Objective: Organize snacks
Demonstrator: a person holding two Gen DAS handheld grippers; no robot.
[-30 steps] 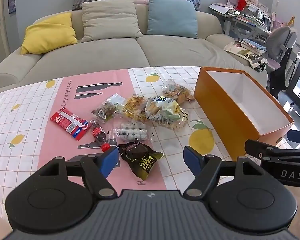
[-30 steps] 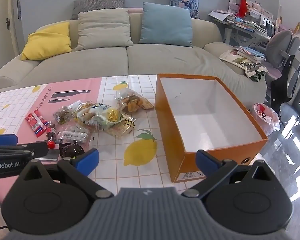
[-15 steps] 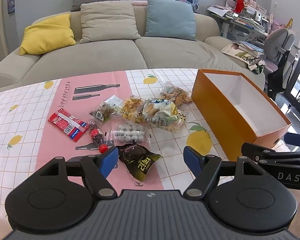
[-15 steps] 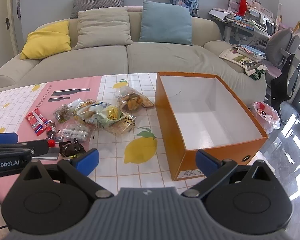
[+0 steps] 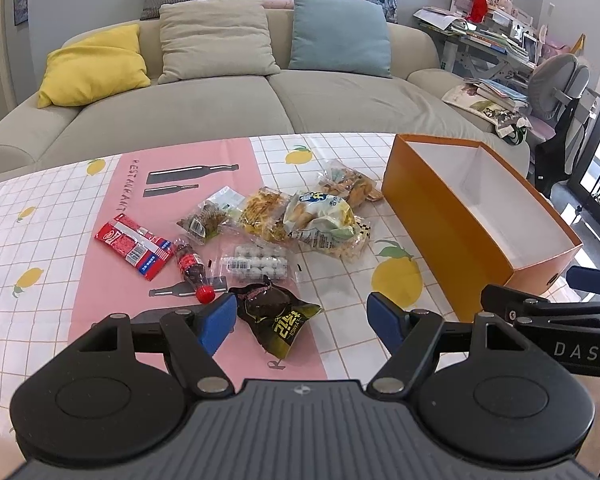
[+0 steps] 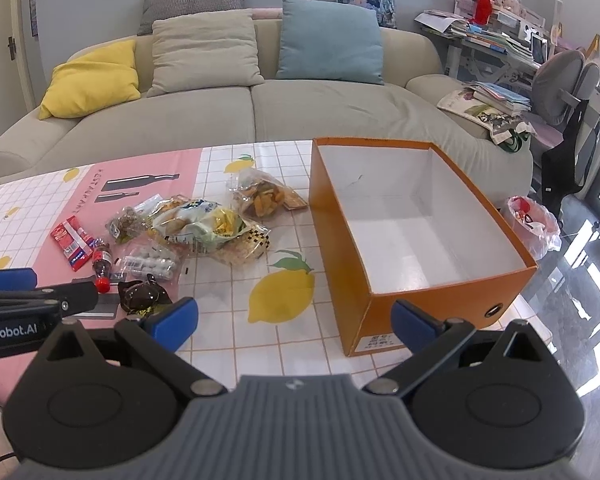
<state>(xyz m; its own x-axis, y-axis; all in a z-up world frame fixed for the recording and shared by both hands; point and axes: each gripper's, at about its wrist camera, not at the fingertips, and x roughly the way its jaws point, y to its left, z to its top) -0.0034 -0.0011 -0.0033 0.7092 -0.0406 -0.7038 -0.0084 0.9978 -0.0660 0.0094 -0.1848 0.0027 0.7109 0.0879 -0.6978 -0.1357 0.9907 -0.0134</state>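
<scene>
**Lining up on the nearest snack packet**

Hovering above the near edge of the tablecloth-covered table [image 5: 52, 216], the left tongs [image 5: 302, 316] are standing wide open and holding nothing, their blue pads framing the dark crinkled foil snack packet with yellow lettering [image 5: 278, 314] that is lying just ahead of them on the pink strip of the cloth. The right tongs [image 6: 294, 318] are also gaping wide and empty, pointing at the near left corner of the open orange cardboard box with a white inside [image 6: 452, 300], which is sitting empty at the right side of the table.

The remaining snacks are lying in a loose cluster left of the box: a small red-capped cola bottle [image 5: 191, 269] on its side, a flat red wrapper [image 5: 134, 246], a clear pack of small white balls [image 5: 256, 265], and several overlapping clear and yellow-green bags [image 5: 320, 220] behind them.

The step in hand is probably picking up the dark packet, the closest item and the one sitting apart from the pile. Doing this well is likely meaning lowering the left tongs straight down, closing on the bunched, puffed middle rather than a thin flat edge, since the foil is looking slippery and may slide out. Keeping clear of the bottle cap just beside the left pad is mattering too, as a nudge could send the bottle rolling.
</scene>
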